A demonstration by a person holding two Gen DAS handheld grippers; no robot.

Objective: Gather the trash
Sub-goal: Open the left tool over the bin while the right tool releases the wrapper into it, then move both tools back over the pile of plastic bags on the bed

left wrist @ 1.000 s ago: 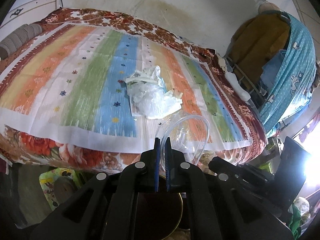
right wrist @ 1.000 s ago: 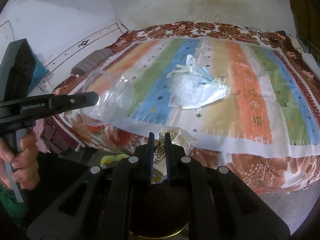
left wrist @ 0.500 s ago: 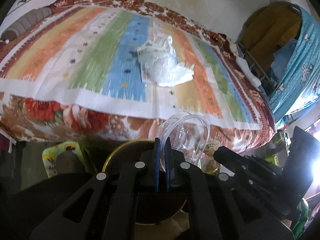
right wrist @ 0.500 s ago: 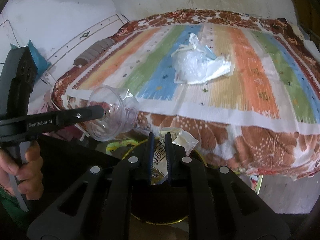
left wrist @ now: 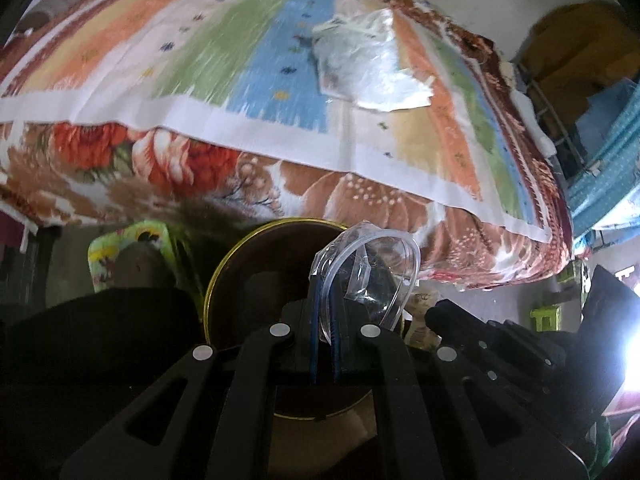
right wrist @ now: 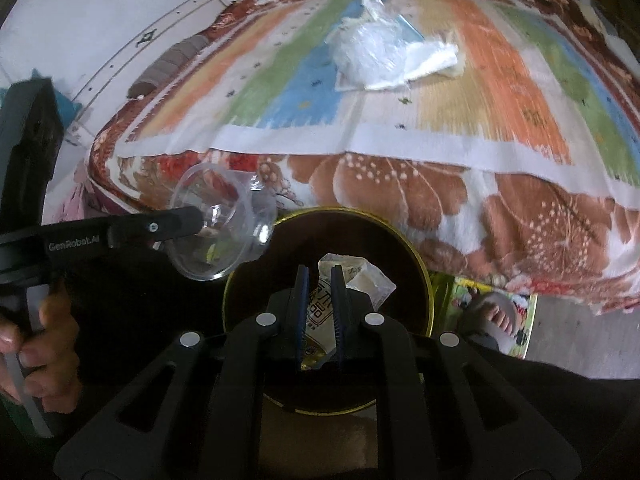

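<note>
My left gripper (left wrist: pixel 326 300) is shut on the rim of a clear plastic cup (left wrist: pixel 376 280), which hangs over a dark round bin with a yellow rim (left wrist: pixel 218 280). In the right wrist view, the left gripper (right wrist: pixel 194 220) holds the cup (right wrist: pixel 224 240) at the bin's left edge. Over the bin's (right wrist: pixel 426 276) mouth, my right gripper (right wrist: pixel 319 280) is shut on a crumpled printed wrapper (right wrist: pixel 356 278). A heap of clear plastic bags (left wrist: pixel 360 56) (right wrist: pixel 372 52) lies on the bed behind.
The bed, with its striped cloth (right wrist: pixel 500 80) and floral blanket (left wrist: pixel 180 160), stands right behind the bin. A person's hand (right wrist: pixel 48 328) grips the left tool. A foot (right wrist: pixel 496 316) rests on a green patterned mat at the right. A blue curtain (left wrist: pixel 600 184) hangs far right.
Both grippers have sunk and tipped down from bed height to just over the bin, which has come into view. The cup and the wrapper stay gripped.
</note>
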